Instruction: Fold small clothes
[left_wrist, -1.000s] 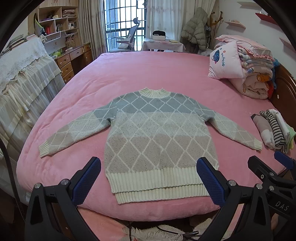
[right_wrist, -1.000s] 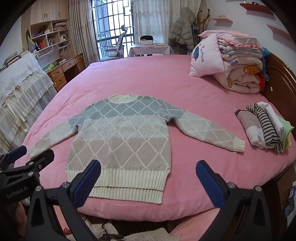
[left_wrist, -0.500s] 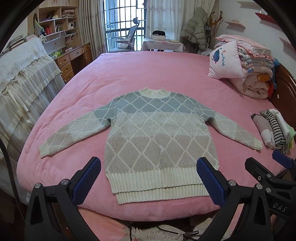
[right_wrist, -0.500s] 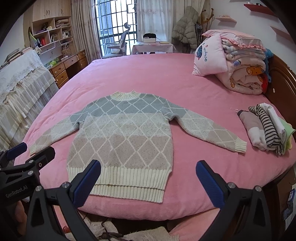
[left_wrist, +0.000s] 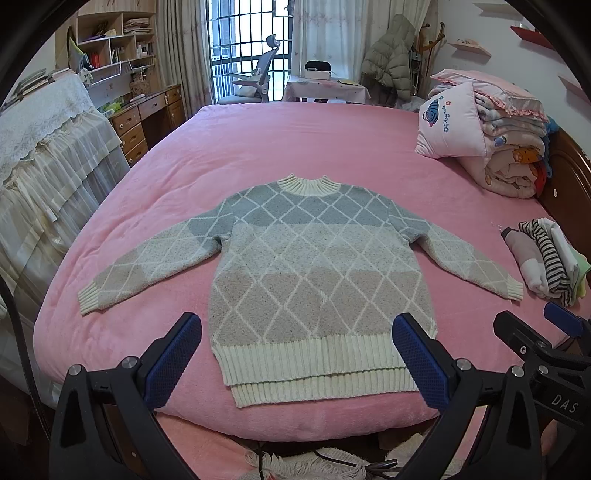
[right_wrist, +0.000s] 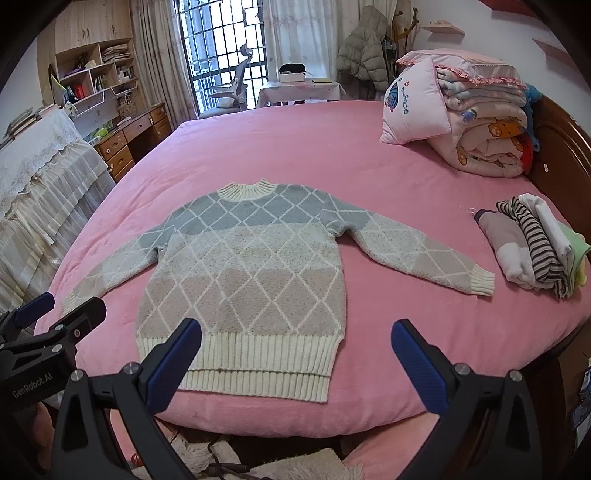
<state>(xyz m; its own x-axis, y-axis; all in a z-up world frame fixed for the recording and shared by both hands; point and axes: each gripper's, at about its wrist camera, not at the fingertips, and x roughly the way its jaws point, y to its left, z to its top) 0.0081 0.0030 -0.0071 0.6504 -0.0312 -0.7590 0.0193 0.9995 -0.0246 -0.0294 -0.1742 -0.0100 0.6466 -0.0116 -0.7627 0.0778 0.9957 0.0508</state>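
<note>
A small knit sweater (left_wrist: 314, 266) with a white diamond pattern in grey-blue and beige lies flat and face up on the pink bed (left_wrist: 295, 140), both sleeves spread out; it also shows in the right wrist view (right_wrist: 243, 269). My left gripper (left_wrist: 295, 354) is open and empty, hovering over the sweater's ribbed hem at the bed's near edge. My right gripper (right_wrist: 295, 354) is open and empty, above the hem's right corner. Each gripper shows at the edge of the other's view.
A pile of folded small clothes (left_wrist: 546, 258) lies at the bed's right edge, also seen in the right wrist view (right_wrist: 532, 243). Stacked quilts and a pillow (left_wrist: 487, 140) sit at the far right. A cloth-covered cabinet (left_wrist: 44, 177) stands left of the bed.
The right gripper has drifted forward and a little to the right over the bed. The left gripper has barely moved. The sweater has not moved.
</note>
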